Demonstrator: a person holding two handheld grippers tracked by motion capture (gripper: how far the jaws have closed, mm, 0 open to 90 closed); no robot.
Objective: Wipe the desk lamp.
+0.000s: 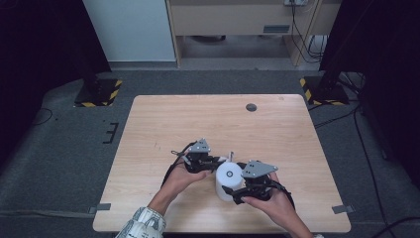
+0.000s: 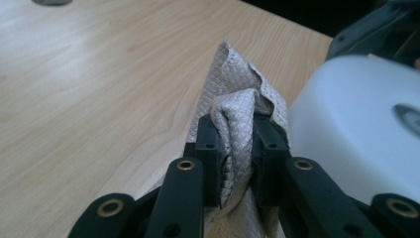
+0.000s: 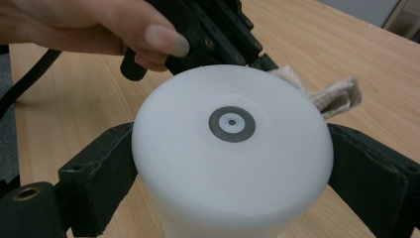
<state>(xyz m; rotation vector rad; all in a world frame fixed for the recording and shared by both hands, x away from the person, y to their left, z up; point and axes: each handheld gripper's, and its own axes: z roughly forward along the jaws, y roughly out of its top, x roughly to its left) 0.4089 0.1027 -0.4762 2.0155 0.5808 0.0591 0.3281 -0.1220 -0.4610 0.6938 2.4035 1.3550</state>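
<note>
two grippers work close together near the front edge of the desk [image 1: 148, 114], a little right of its middle. the right gripper [image 1: 236, 194] has its jaws closed around the side of a white container [image 1: 228, 179], one jaw on each side, and the container stands upright on the desk with its round flat top and small grey centre mark facing up. the left gripper [image 1: 221, 159] has its jaws closed on a folded piece of quilted cloth [image 2: 237, 129]; in the left gripper view the cloth is pinched firmly between the two jaws and its free edge rises above them. the cloth is just beside the container, at its far left side, but i cannot tell if it touches the wall.

my judgement is that the work is wiping the container with the cloth. picking up the cloth and steadying the container seem done. what is left, as far as i can see, is to press the cloth on the surface and rub it, then put both things down.
</note>
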